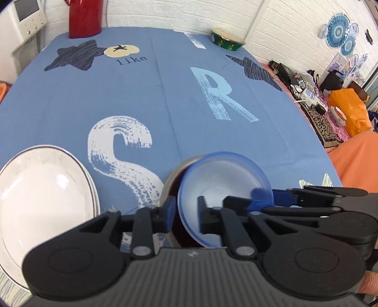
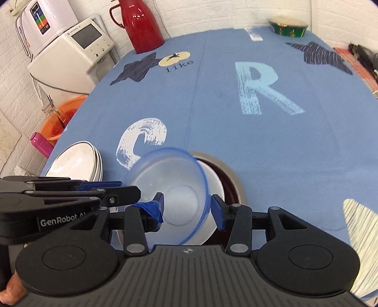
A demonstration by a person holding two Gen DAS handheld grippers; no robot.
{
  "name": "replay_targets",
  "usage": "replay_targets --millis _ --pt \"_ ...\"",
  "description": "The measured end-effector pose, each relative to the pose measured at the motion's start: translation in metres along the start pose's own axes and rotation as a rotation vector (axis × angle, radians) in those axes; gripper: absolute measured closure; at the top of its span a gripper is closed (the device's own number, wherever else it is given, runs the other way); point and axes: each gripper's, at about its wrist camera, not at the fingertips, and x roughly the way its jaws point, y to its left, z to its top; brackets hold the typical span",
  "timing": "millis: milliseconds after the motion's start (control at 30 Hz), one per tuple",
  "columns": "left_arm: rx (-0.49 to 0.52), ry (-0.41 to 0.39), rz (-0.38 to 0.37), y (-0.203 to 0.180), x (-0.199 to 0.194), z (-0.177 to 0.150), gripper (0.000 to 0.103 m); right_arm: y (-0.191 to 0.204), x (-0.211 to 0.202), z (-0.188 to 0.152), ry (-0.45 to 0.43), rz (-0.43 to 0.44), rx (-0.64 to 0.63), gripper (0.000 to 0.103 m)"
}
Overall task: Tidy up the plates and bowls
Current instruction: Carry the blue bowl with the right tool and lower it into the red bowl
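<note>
Bowl, translucent with blue rim (image 1: 224, 179) (image 2: 174, 184): tilted, mouth turned toward the cameras, at the near edge of the table. It sits over a steel-rimmed bowl with a dark red inside (image 1: 173, 171) (image 2: 232, 176). The right wrist view also shows a white bowl (image 2: 213, 189) nested in the steel-rimmed one, directly behind the translucent bowl. Bowl outline slightly blurred.

Left gripper (image 1: 185, 211) (image 2: 128, 186): jaws apart, straddling the bowl's left rim. One finger is outside the wall, the other inside. The gap is wider than the rim; firm contact cannot be confirmed.

Right gripper (image 2: 187, 209) (image 1: 267, 198): jaws wide apart at the opposite side of the bowl. The blue-taped finger (image 2: 153, 211) lies inside the bowl and the other finger is just outside the right rim. Not clamped.

White plates (image 1: 42, 189) (image 2: 78, 158): stack with thin dark edge lines, to the left of the bowls, apart from them.

Far edge of the table: green patterned bowl (image 1: 228, 40) (image 2: 289, 27) at right, red jug (image 1: 85, 19) (image 2: 144, 26) at left, both well apart from the grippers.

Surface: blue tablecloth (image 1: 165, 94) printed with large letters and dark stars.
</note>
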Motion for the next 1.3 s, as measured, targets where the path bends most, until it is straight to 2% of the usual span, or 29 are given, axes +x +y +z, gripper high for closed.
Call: replay_targets --millis 33,67,133,267,400,467,567,667,867,967,1100,1300 --pt "-0.003 -0.008 0.007 0.001 -0.001 0.001 0.072 -0.002 -0.003 0.001 -0.009 0.003 0.007 0.075" --pt "-0.005 -0.018 0.010 0.003 -0.003 0.001 0.067 -0.004 -0.006 0.002 -0.017 0.002 0.013 0.074" --pt "-0.013 -0.031 -0.005 0.005 -0.006 0.003 0.049 -0.007 -0.011 0.002 -0.034 -0.005 0.019 0.074" --pt "0.002 -0.064 -0.025 0.004 -0.020 0.003 0.047 -0.017 -0.025 0.000 -0.093 0.022 0.057 0.073" --pt "0.044 -0.091 -0.046 0.003 -0.034 0.003 0.042 -0.027 -0.044 -0.017 -0.205 0.068 0.113 0.072" --pt "0.090 -0.090 -0.045 0.004 -0.039 0.004 0.041 -0.032 -0.054 -0.032 -0.271 0.055 0.150 0.072" --pt "0.151 -0.030 -0.073 0.012 -0.039 0.007 0.040 -0.037 -0.063 -0.059 -0.343 0.044 0.214 0.071" --pt "0.165 0.044 -0.087 0.023 -0.032 0.012 0.040 -0.042 -0.066 -0.081 -0.382 0.028 0.285 0.070" --pt "0.180 0.168 -0.104 0.036 -0.009 0.024 0.040 -0.047 -0.061 -0.086 -0.346 -0.010 0.301 0.070" --pt "0.169 0.227 -0.100 0.040 0.006 0.030 0.040 -0.050 -0.058 -0.085 -0.338 0.007 0.316 0.069" --pt "0.178 0.246 -0.072 0.046 0.014 0.030 0.040 -0.051 -0.053 -0.086 -0.321 -0.004 0.311 0.069" --pt "0.171 0.274 -0.084 0.051 0.022 0.033 0.039 -0.060 -0.043 -0.087 -0.297 0.005 0.353 0.068"
